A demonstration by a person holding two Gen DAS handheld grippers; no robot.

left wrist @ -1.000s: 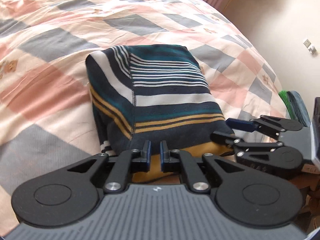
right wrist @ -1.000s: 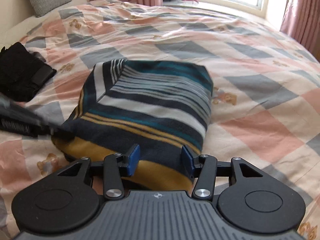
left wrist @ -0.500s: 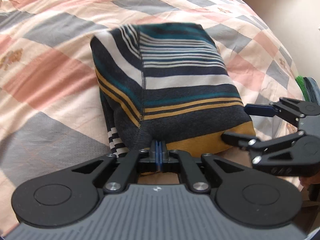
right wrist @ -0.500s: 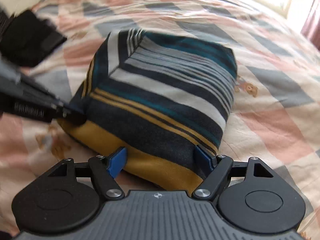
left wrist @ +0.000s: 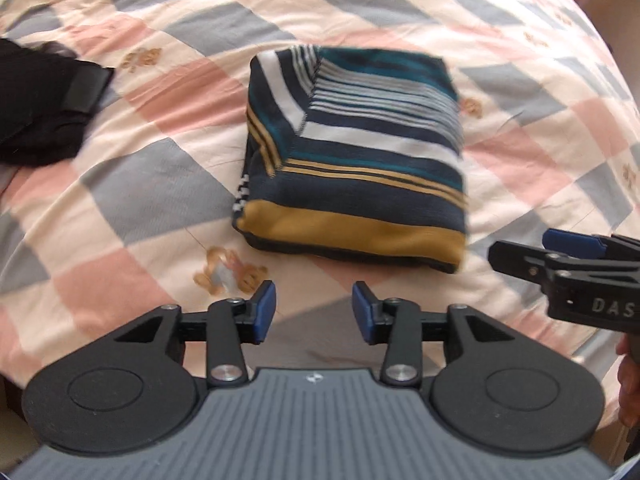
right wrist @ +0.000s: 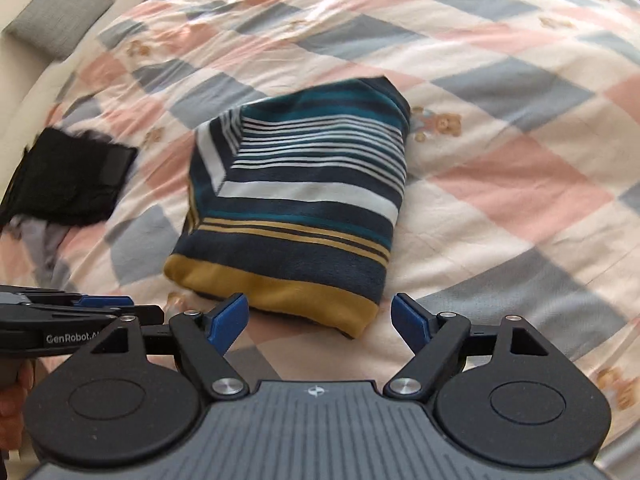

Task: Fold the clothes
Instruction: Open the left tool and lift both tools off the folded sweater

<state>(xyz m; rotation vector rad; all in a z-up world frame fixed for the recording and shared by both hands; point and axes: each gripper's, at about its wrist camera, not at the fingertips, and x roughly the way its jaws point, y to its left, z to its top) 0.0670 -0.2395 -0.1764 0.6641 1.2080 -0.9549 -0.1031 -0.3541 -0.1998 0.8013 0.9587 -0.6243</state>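
Note:
A folded striped garment [left wrist: 356,152], navy, teal, white and mustard, lies flat on the checked bed cover; it also shows in the right wrist view [right wrist: 296,204]. My left gripper [left wrist: 314,312] is open and empty, a short way in front of the garment's mustard hem. My right gripper [right wrist: 320,318] is open and empty, its jaws just before the hem, apart from it. The right gripper also shows at the right edge of the left wrist view [left wrist: 560,256]. The left gripper shows at the left edge of the right wrist view [right wrist: 92,312].
A black garment [left wrist: 44,108] lies to the left on the bed, also seen in the right wrist view [right wrist: 72,184]. A grey pillow [right wrist: 56,20] sits at the far left. The bed cover [left wrist: 168,184] has pink, grey and cream diamonds.
My left gripper let go of the hem and opened. Both grippers have drawn back from the garment, which now lies free on the bed.

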